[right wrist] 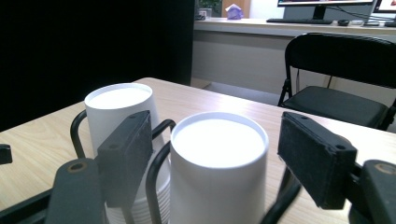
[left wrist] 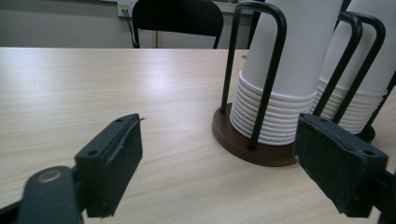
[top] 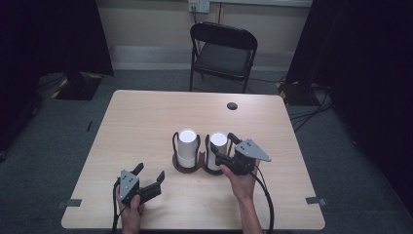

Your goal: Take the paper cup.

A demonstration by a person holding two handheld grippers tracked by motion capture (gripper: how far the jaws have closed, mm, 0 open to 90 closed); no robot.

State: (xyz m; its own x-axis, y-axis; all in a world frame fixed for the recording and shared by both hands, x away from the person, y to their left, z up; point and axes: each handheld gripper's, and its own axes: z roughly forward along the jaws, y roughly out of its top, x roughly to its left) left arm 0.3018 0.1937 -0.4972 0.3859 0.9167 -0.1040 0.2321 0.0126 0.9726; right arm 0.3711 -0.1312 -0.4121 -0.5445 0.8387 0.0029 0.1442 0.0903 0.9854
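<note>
The table point(top: 146, 117) bears a two-stack cup holder point(left wrist: 243, 144); the right stack point(right wrist: 217, 154) sits between the right gripper point(top: 225, 148)'s part-open jaws, apparently untouched, no cup lifted yet; the left gripper point(top: 148, 173) gapes wide beside the rack, empty

The nearer cup stack point(right wrist: 218, 172) is cut off by the bottom edge.

I am working in what looks like an office room set up as a recording space. My pale wood surface point(top: 146, 117) stands on grey carpet point(top: 44, 146) between black curtains point(top: 48, 34), with a folding chair point(top: 223, 53) and wall socket point(top: 198, 6) behind. A desk with monitors point(right wrist: 322, 3) lines the far wall.
</note>
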